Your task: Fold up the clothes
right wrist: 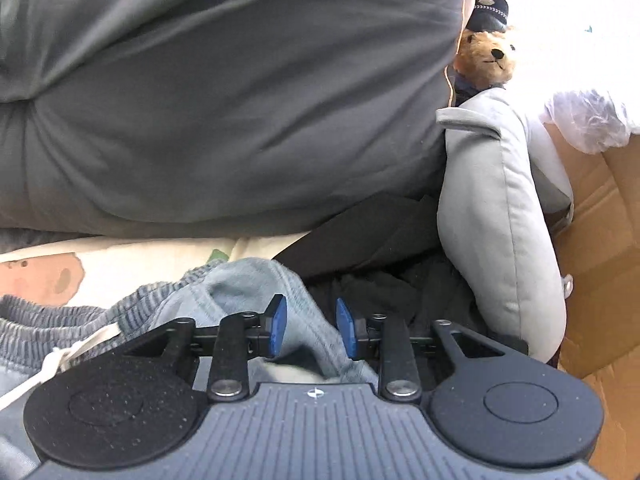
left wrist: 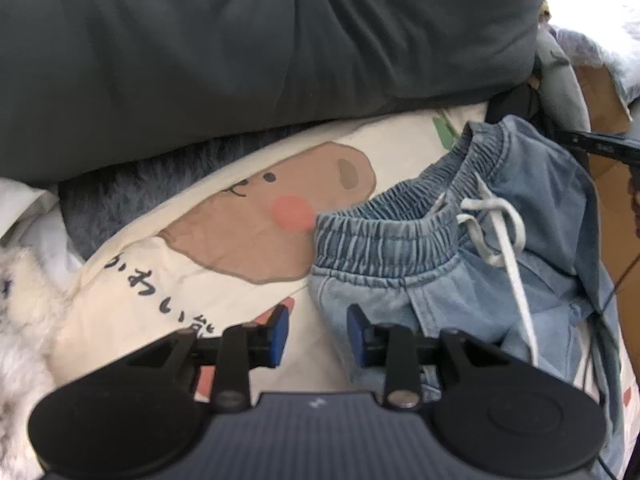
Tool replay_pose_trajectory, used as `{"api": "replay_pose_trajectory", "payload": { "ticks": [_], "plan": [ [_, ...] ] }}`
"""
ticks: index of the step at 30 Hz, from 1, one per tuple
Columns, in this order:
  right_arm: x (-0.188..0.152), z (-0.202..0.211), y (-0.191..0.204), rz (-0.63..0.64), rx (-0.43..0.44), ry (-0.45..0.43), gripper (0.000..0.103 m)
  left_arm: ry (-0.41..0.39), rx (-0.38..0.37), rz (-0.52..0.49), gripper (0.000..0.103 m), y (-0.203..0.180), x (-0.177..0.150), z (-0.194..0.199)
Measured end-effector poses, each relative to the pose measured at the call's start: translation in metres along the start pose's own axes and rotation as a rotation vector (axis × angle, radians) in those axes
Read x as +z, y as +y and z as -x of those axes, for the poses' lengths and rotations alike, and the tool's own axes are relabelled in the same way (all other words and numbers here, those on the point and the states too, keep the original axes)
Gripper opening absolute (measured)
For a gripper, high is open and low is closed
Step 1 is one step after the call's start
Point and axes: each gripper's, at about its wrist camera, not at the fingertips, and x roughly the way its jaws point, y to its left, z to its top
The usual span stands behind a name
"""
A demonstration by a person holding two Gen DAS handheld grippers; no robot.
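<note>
Light blue denim shorts (left wrist: 460, 264) with an elastic waistband and a white drawstring (left wrist: 516, 268) lie crumpled on a cream sheet (left wrist: 392, 152) printed with a brown cartoon animal. My left gripper (left wrist: 317, 334) is open, its blue pads astride the shorts' left edge, just above the fabric. In the right wrist view the shorts (right wrist: 240, 292) bunch up under my right gripper (right wrist: 311, 328), which is open with a fold of denim rising between its pads, not pinched.
A big dark grey cushion (left wrist: 260, 48) fills the back in both views (right wrist: 224, 96). A light grey pillow (right wrist: 500, 232), black clothing (right wrist: 380, 240), a teddy bear (right wrist: 486, 60) and a cardboard box (right wrist: 600, 240) sit to the right. A fluffy blue-grey blanket (left wrist: 132, 192) lies at the left.
</note>
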Motion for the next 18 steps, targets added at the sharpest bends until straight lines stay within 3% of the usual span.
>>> {"api": "replay_pose_trajectory", "payload": {
  "ticks": [10, 15, 18],
  "plan": [
    [-0.043, 0.032, -0.011, -0.023, 0.04, 0.001, 0.04, -0.003, -0.008, -0.059, 0.048, -0.013, 0.002, -0.015],
    [-0.058, 0.031, -0.026, -0.028, 0.043, 0.012, 0.04, 0.027, 0.04, -0.105, 0.052, -0.022, 0.01, -0.03],
    [-0.066, 0.031, -0.034, -0.032, 0.046, 0.018, 0.049, 0.045, 0.049, -0.066, 0.052, -0.02, 0.012, -0.035]
  ]
}}
